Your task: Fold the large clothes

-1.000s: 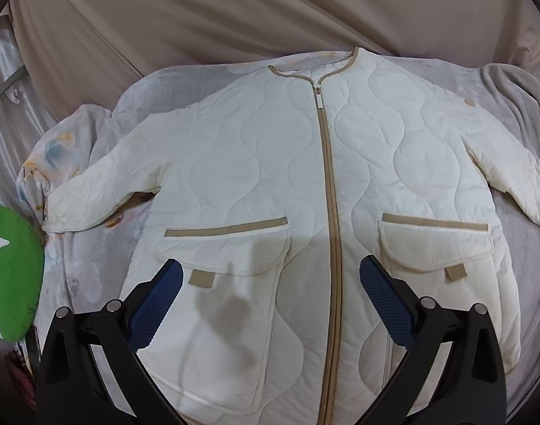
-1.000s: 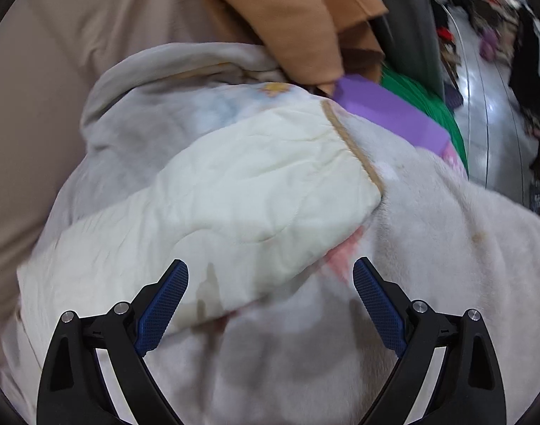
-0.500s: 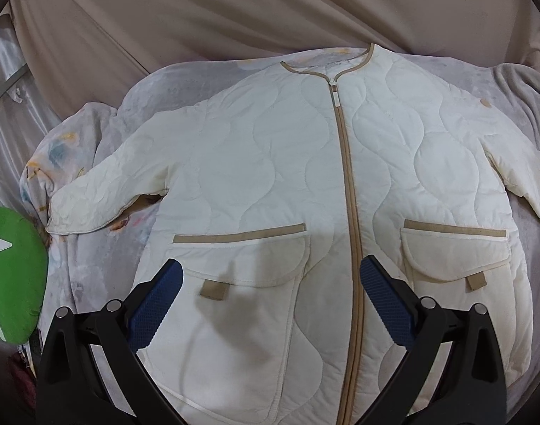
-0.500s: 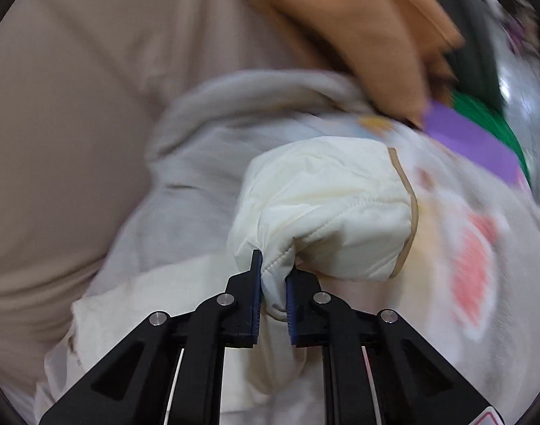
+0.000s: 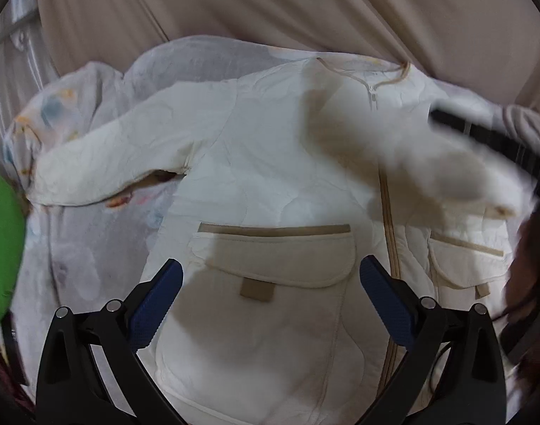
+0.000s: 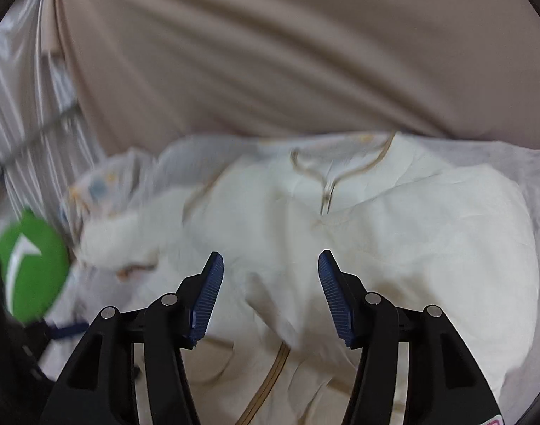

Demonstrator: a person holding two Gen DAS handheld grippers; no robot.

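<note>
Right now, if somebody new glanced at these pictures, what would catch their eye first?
Probably the cream quilted jacket, spread front-up across a pale blanket, with a tan zipper and flap pockets. One sleeve lies folded over its chest; the right tongs hover above it, opening, with nothing between them. A bright green cushion sits at the left edge.

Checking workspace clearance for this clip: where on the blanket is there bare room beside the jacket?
One bare patch of grey fleece blanket lies below the cream quilted jacket's outstretched sleeve, between the jacket body and the green cushion. On the opposite side it is crowded: a blurred sleeve is folded across the chest.
</note>
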